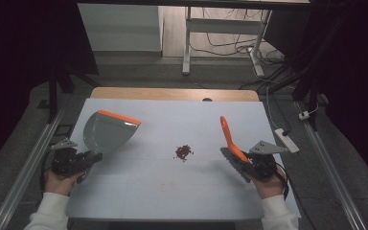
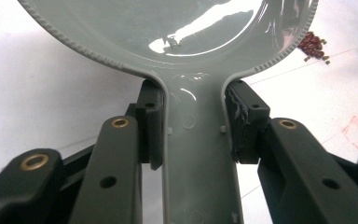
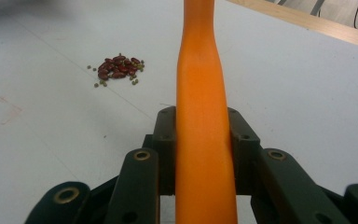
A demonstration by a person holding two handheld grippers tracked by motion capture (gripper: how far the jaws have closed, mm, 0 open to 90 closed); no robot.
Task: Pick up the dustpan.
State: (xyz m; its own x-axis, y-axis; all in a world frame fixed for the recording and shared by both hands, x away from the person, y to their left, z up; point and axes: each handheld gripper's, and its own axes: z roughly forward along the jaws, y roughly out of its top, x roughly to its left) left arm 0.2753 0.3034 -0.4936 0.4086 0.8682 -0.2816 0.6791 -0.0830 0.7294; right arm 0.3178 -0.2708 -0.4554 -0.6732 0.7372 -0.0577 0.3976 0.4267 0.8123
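A small pile of red beans [image 1: 183, 152] mixed with a few green ones lies mid-table. My left gripper [image 1: 88, 158] is shut on the handle of a grey dustpan [image 1: 109, 130] with an orange front lip, held left of the pile. In the left gripper view the jaws [image 2: 196, 126] clamp the dustpan handle [image 2: 198, 158], and the beans [image 2: 313, 45] show at the upper right. My right gripper [image 1: 243, 160] is shut on an orange brush handle [image 1: 228, 136] right of the pile. In the right gripper view that gripper [image 3: 204, 135] squeezes the handle [image 3: 204, 84], with the beans [image 3: 117, 67] ahead to the left.
A white sheet [image 1: 172, 191] covers the table, with a faint red square mark [image 1: 167, 187] near the front. A wooden edge [image 1: 172, 93] runs along the back. A white power strip [image 1: 286, 140] lies off the right edge. Metal rails flank both sides.
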